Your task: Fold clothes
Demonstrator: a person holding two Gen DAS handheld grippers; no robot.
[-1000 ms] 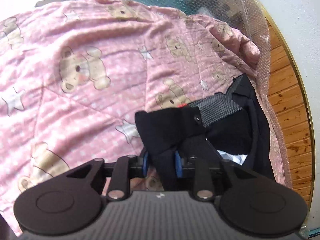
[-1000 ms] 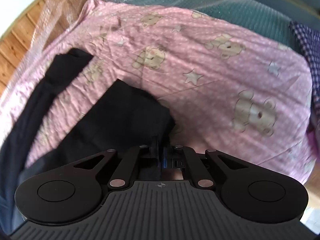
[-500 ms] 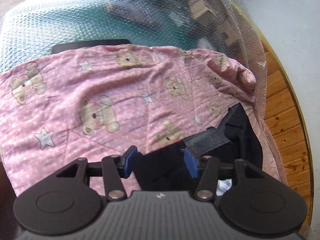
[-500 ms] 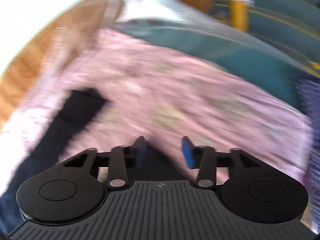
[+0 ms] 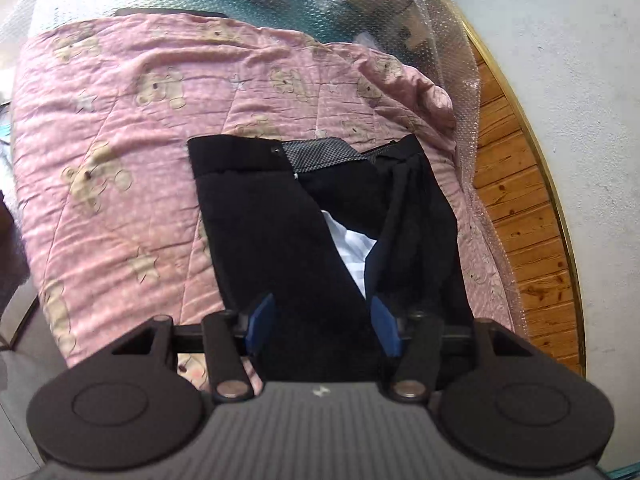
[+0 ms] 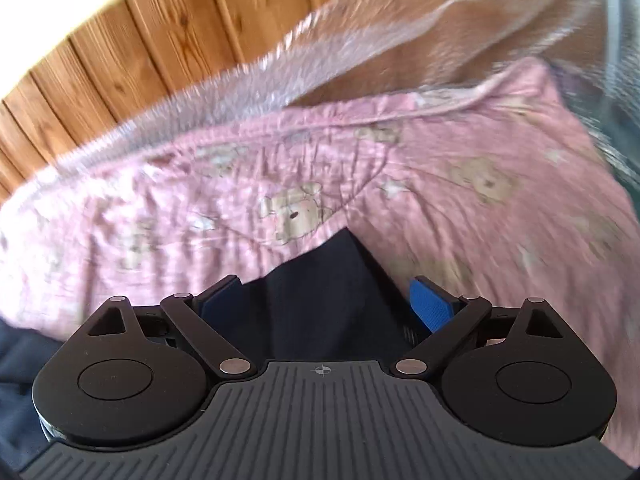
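The left tongs (image 5: 322, 326) are being held with the jaws spread wide, the blue pads (image 5: 261, 322) standing well apart and gripping nothing between them. The black linkage arms are being angled outward from the ribbed body. The right tongs (image 6: 324, 300) are likewise being held wide open, one blue pad (image 6: 430, 304) being shown clearly on the right side, the other being seen in shadow on the left. Nothing is being clamped by either pair.
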